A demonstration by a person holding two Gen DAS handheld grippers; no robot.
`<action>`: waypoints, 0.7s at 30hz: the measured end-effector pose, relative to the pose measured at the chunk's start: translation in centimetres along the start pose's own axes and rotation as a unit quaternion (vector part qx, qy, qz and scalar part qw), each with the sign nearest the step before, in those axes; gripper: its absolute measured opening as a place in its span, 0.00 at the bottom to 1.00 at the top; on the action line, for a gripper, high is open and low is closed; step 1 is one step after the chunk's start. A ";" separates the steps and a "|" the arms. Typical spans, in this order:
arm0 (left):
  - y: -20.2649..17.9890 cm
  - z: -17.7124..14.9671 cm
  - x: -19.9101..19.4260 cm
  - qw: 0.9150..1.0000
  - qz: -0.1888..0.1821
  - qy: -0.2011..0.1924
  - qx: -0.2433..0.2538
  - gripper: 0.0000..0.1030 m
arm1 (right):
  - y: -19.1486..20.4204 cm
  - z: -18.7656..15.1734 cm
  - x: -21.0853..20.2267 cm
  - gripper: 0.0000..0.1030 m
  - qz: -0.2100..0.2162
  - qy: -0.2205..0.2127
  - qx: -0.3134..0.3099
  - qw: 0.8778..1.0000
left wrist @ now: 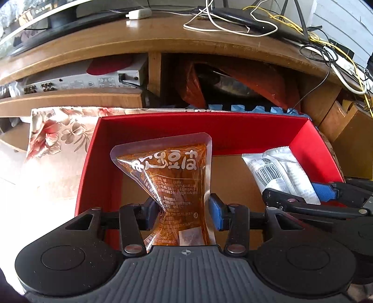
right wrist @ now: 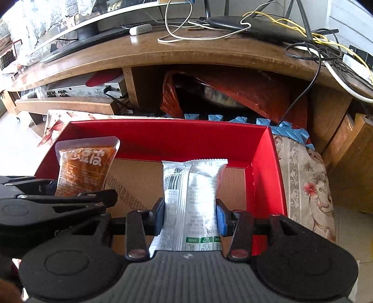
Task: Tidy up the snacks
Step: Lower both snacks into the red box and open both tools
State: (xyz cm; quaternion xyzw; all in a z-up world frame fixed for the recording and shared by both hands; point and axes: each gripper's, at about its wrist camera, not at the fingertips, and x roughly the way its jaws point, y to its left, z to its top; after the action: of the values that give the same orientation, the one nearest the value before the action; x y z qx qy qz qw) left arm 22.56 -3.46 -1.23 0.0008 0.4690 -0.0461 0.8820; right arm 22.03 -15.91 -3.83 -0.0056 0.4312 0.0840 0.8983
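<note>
My left gripper (left wrist: pixel 184 211) is shut on an orange-brown clear snack packet (left wrist: pixel 172 177) with white lettering and holds it over the left part of an open red box (left wrist: pixel 209 130) with a cardboard floor. My right gripper (right wrist: pixel 190 216) is shut on a silver-white wrapped snack bar (right wrist: pixel 191 198) with a barcode, over the right part of the same box (right wrist: pixel 163 137). Each packet shows in the other view: the silver bar (left wrist: pixel 279 172) and right gripper (left wrist: pixel 310 193) at right, the orange packet (right wrist: pixel 84 167) and left gripper (right wrist: pixel 77 191) at left.
The box rests on a floral cushion (left wrist: pixel 56 144) in front of a wooden TV cabinet (left wrist: pixel 163 37). Cables and a router (left wrist: pixel 256 21) lie on its top. A silver player (left wrist: pixel 81 81) and an orange-red bag (left wrist: pixel 233 84) sit in its shelves. Blue foam matting (right wrist: pixel 291 132) lies behind the box.
</note>
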 end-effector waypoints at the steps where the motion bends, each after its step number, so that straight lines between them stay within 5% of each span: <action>1: -0.1 0.1 0.1 1.000 0.001 0.002 0.000 0.51 | 0.0 0.0 0.1 0.29 0.000 0.001 0.000 1.000; 21: -0.3 -0.1 0.8 1.000 0.011 0.014 0.010 0.58 | -0.6 -0.3 1.7 0.30 -0.014 0.015 0.007 1.000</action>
State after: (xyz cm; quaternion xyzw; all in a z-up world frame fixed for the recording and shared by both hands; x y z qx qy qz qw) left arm 22.93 -3.82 -1.94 0.0155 0.4805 -0.0413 0.8759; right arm 22.92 -16.32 -5.36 -0.0062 0.4454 0.0683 0.8927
